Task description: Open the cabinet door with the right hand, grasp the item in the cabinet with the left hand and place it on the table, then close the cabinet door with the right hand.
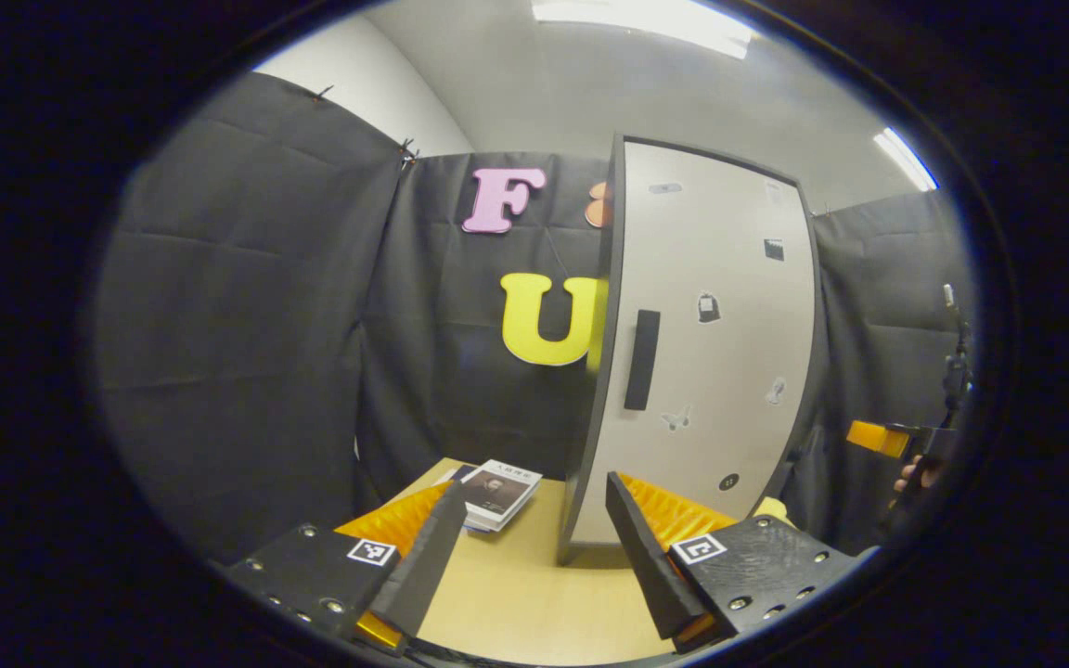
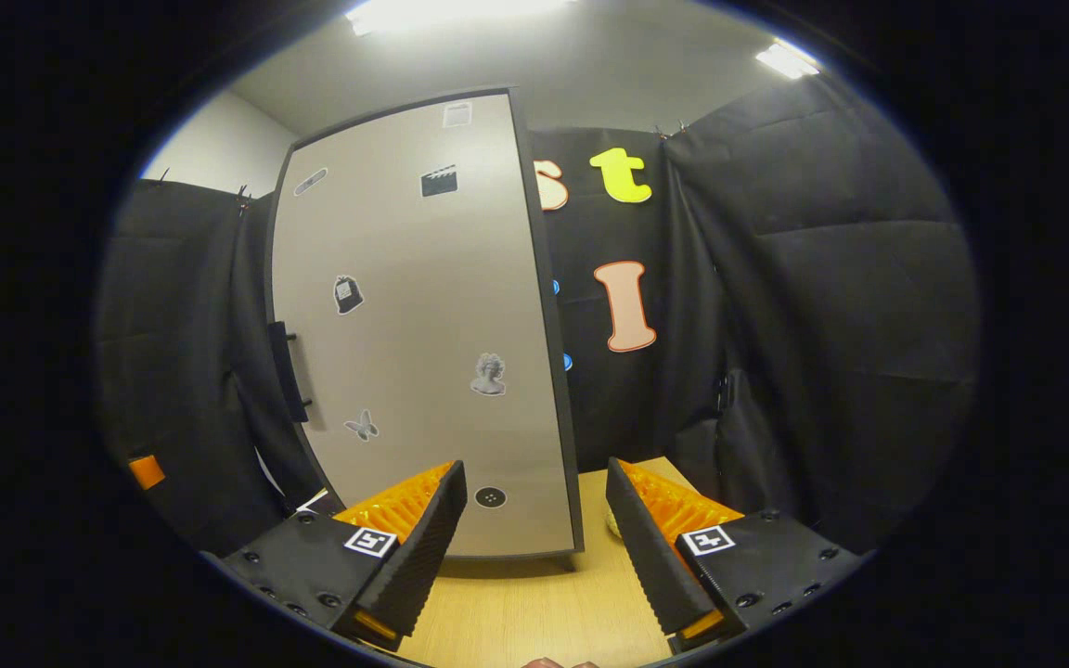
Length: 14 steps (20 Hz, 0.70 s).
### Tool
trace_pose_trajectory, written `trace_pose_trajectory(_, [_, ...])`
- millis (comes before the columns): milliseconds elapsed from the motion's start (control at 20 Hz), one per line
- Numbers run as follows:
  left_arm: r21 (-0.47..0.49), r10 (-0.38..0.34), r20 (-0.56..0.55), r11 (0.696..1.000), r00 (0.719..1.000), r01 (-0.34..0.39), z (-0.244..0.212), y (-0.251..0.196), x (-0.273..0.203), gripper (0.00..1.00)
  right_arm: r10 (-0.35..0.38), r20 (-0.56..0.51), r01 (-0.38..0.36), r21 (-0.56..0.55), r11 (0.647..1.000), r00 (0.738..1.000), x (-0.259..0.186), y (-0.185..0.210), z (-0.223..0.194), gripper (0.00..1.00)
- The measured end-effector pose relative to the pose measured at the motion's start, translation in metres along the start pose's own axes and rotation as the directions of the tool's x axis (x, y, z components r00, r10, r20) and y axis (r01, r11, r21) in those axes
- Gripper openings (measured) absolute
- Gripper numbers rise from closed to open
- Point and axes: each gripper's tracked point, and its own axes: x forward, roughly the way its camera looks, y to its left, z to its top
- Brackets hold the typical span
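Note:
A tall cabinet stands on the wooden table (image 1: 516, 594), its grey door (image 1: 711, 334) shut flat, with small stickers on it. The black vertical handle (image 1: 641, 360) sits on the door's left side. The door hides what is inside. My left gripper (image 1: 534, 557) is open low over the table, just short of the cabinet's front left corner, with nothing between its fingers. In the right gripper view the same door (image 2: 423, 325) fills the left half, with the handle (image 2: 289, 371) at its left edge. My right gripper (image 2: 534, 547) is open and empty near the door's lower right corner.
A small stack of books (image 1: 497, 492) lies on the table left of the cabinet. The right gripper (image 1: 878, 436) and the hand holding it (image 1: 915, 475) show at the far right of the left gripper view. Black cloth walls close in the table.

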Motion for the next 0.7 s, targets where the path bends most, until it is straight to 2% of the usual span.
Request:
trace_pose_trajectory(200, [-0.018,-0.022,-0.023,1.000,0.999,0.021,-0.005,0.017,0.005,0.92,0.028,0.008,-0.028,0.020,0.999,1.000,0.008,0.044,0.011,0.95])
trace_pose_trajectory(250, [-0.016,-0.024,-0.026,1.000,0.999,0.023,-0.005,0.025,0.008,0.92,0.055,0.002,-0.055,0.021,0.998,0.998,0.011,0.059,0.013,0.92])
trace_pose_trajectory(350, [-0.014,-0.017,-0.032,1.000,0.999,0.016,-0.008,0.042,0.012,0.92,0.122,-0.006,-0.122,0.017,0.992,0.992,0.020,0.089,0.024,0.96])
trace_pose_trajectory(450, [-0.013,-0.014,-0.029,1.000,1.000,0.013,-0.008,0.058,0.015,0.92,0.133,-0.022,-0.132,0.026,0.991,0.991,0.031,0.106,0.033,0.96])
trace_pose_trajectory(500, [-0.013,-0.010,-0.031,1.000,0.999,0.010,-0.011,0.066,0.017,0.92,0.132,-0.027,-0.131,0.039,0.991,0.991,0.036,0.115,0.038,0.92])
trace_pose_trajectory(650, [-0.021,-0.004,-0.040,1.000,0.999,0.003,-0.017,0.089,0.027,0.92,0.156,-0.026,-0.153,0.083,0.985,0.987,0.051,0.149,0.050,0.96])
trace_pose_trajectory(700, [-0.028,-0.003,-0.040,1.000,0.999,0.002,-0.018,0.096,0.029,0.92,0.159,-0.027,-0.156,0.076,0.985,0.987,0.056,0.158,0.053,0.92])
